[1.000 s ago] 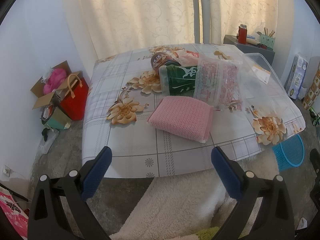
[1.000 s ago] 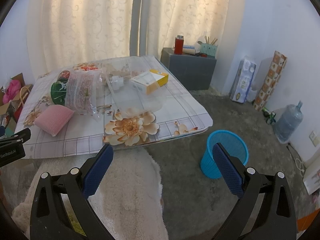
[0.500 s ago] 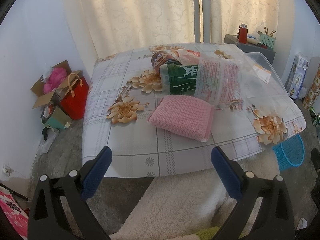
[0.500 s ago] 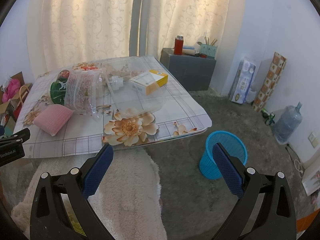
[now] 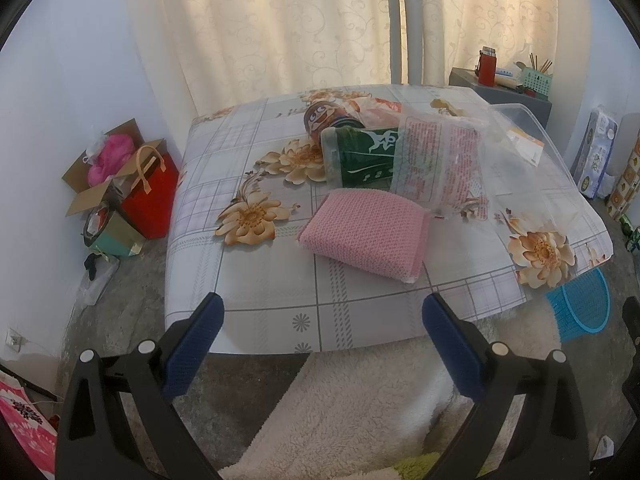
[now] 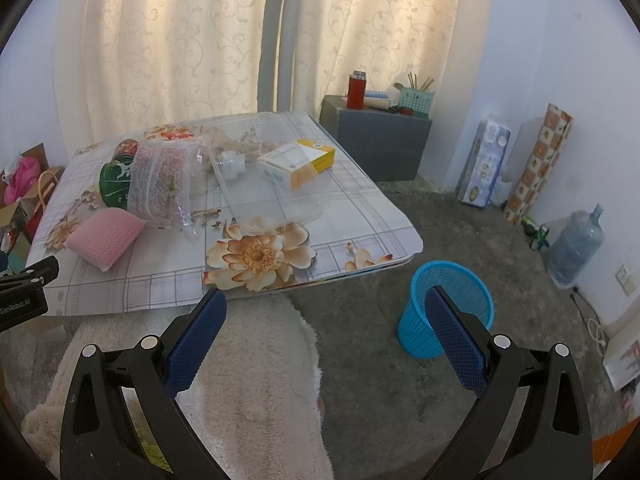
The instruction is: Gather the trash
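Note:
A low table (image 5: 256, 312) with a flowered cloth holds trash: a pink knitted pad (image 5: 366, 236), a green packet (image 5: 360, 156), a clear bag with red print (image 5: 436, 164), a round can (image 5: 324, 118), a clear plastic container (image 6: 272, 176) and a yellow-white box (image 6: 298, 162). A blue mesh bin (image 6: 446, 312) stands on the floor right of the table. My left gripper (image 5: 320, 320) is open and empty in front of the table's near edge. My right gripper (image 6: 326, 312) is open and empty, over the floor between table and bin.
A white fluffy rug (image 6: 248, 380) lies in front of the table. A red bag (image 5: 150, 196) and cardboard box (image 5: 104, 168) sit on the left. A grey cabinet (image 6: 380, 144), tissue pack (image 6: 484, 168) and water jug (image 6: 574, 248) stand on the right.
Both grippers have drifted slightly; the table sits a little lower and closer in the left wrist view. Nothing was taken hold of.

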